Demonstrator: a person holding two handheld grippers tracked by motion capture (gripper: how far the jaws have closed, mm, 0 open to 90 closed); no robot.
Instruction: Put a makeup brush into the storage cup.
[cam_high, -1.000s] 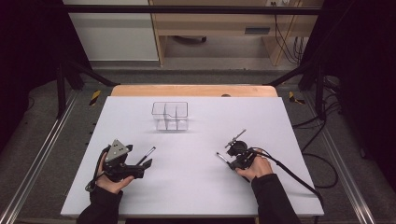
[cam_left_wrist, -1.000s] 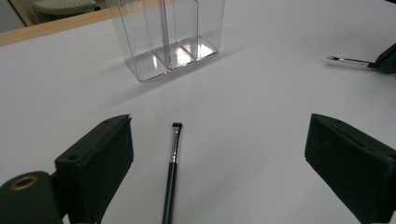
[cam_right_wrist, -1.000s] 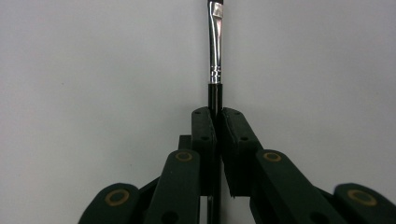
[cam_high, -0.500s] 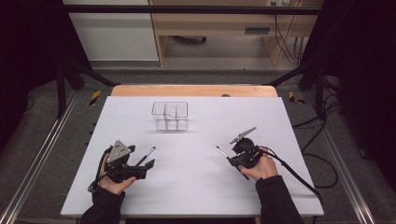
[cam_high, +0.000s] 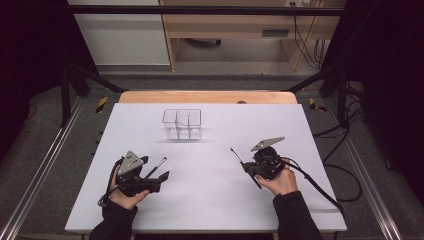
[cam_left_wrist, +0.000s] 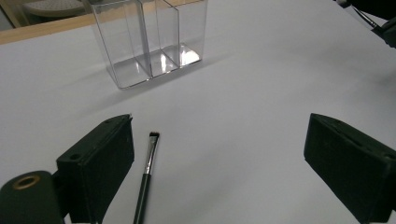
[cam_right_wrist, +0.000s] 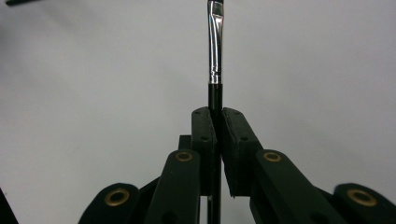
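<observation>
My right gripper (cam_high: 248, 168) (cam_right_wrist: 218, 116) is shut on the black handle of a thin makeup brush (cam_high: 236, 153) (cam_right_wrist: 215, 46), lifted just off the white table (cam_high: 300, 125). The silver ferrule and bristle end stick out past the jaws. A second thin brush (cam_high: 155, 167) (cam_left_wrist: 147, 172) lies flat on the table between the wide-open jaws of my left gripper (cam_high: 159, 171) (cam_left_wrist: 219, 126), close to one jaw and touching neither. A clear plastic organizer (cam_high: 182, 123) (cam_left_wrist: 149, 37) with several compartments stands upright and empty at the back middle of the table.
A wooden strip (cam_high: 207, 97) runs along the table's far edge. Black frame rails and cables lie on the floor to both sides. My right gripper's cable (cam_high: 315, 182) trails across the table's right front part.
My right gripper has lifted a little and tilted, carrying its brush, so its grey plate now faces up. The left gripper has stayed where it was.
</observation>
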